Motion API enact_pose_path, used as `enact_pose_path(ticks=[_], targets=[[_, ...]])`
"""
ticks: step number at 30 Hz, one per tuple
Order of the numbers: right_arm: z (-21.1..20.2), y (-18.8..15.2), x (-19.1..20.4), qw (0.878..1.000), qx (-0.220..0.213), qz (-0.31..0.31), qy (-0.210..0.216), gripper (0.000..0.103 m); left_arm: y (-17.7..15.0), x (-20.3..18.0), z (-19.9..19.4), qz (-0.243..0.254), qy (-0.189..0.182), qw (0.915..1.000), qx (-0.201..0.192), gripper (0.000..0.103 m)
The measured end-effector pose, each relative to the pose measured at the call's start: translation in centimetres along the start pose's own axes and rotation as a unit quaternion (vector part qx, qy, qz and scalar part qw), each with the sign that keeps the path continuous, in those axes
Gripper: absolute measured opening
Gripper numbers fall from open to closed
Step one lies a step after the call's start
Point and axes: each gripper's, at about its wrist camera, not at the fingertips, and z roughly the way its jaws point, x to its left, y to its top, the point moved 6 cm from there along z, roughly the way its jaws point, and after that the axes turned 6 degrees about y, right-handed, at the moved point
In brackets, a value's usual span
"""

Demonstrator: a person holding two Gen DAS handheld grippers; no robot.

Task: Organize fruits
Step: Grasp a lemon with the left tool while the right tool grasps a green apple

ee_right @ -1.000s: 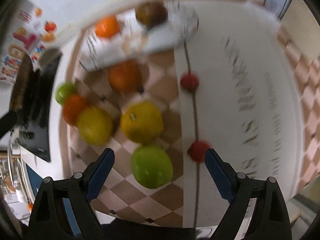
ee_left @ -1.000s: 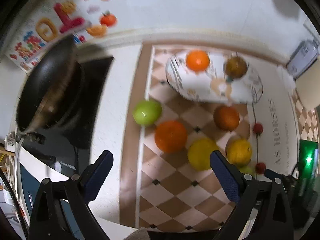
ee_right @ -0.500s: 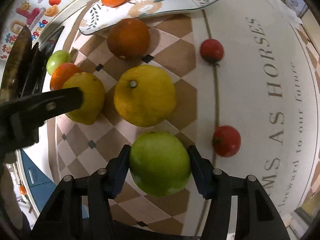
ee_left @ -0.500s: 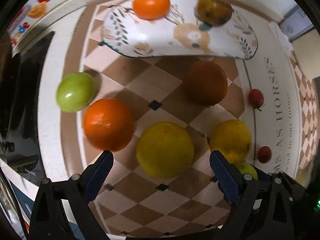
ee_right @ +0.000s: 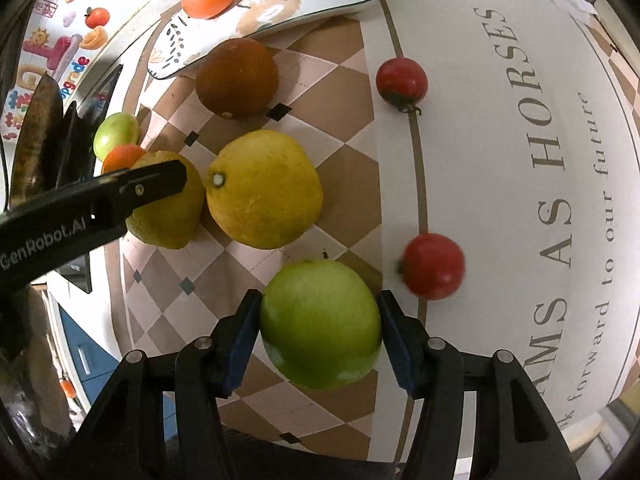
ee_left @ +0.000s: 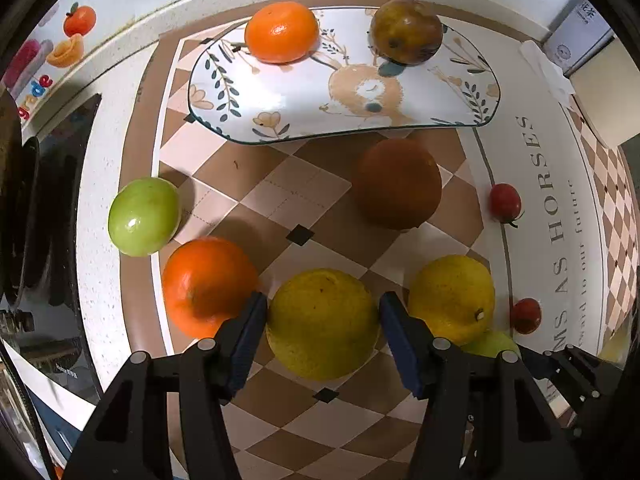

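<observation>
Fruits lie scattered on the checkered mat (ee_left: 288,200); only two sit on the plate (ee_left: 280,96) at the top of the left wrist view, a mandarin (ee_left: 281,32) and a brownish fruit (ee_left: 406,30).

Left gripper (ee_left: 322,316): your jaws are closing around the yellow citrus (ee_left: 322,322) in the lower centre of that view. The pads look at or nearly at its sides; I cannot tell if they press yet. An orange (ee_left: 208,280) sits just left of the left pad, a second yellow fruit (ee_left: 452,298) just right of the right pad.

Right gripper (ee_right: 320,320): your jaws are about half open and easing slightly wider, with the green apple (ee_right: 320,322) between the pads at the lower centre of the right wrist view and both pads against its sides.

Judgement on the step: both hands are securing a fruit for the plate.
- Centre each pad on the widest part of the fruit; round skins likely slip if gripped high.
- Let the left pads seat fully before lifting, and lift straight up so the orange is not nudged.
- Mind the cherry tomato (ee_right: 434,266) just right of the apple.
- Aim for the bare middle of the plate.
</observation>
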Motion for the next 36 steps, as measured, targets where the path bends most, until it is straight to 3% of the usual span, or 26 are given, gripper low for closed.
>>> enact_pose_path(ticks=[9, 15, 19, 21, 24, 29, 36], targets=[[0.5, 0.0, 0.6, 1.0, 0.002, -0.01, -0.021, 0.06, 0.8, -0.3, 0.3, 0.019, 0.008, 0.9998, 0.004, 0.056], [0.4, -0.5, 0.8, 0.999, 0.003, -0.017, -0.027, 0.059, -1.2, 0.4, -1.5, -0.003, -0.02, 0.9998, 0.006, 0.055], [0.5, -1.3, 0.9, 1.0, 0.009, -0.011, -0.02, 0.059, -3.6, 1.2, -2.4, -0.017, -0.042, 0.9988, 0.02, 0.041], [0.5, -1.5, 0.7, 1.0, 0.009, -0.007, -0.017, 0.059, -4.4, 1.4, -2.1, -0.013, -0.05, 0.9982, 0.03, 0.041], [0.6, -1.6, 0.7, 1.0, 0.009, -0.008, -0.018, 0.059, -4.3, 1.5, -2.2, -0.019, -0.057, 0.998, 0.02, 0.044], [0.5, -1.6, 0.4, 1.0, 0.012, -0.008, -0.018, 0.06, -3.1, 1.5, -1.2, -0.028, -0.067, 0.9971, 0.022, 0.063], [0.5, -1.5, 0.3, 1.0, 0.01, -0.002, -0.015, 0.06, -1.3, 0.6, 0.2, -0.02, -0.078, 0.9965, 0.025, 0.063]])
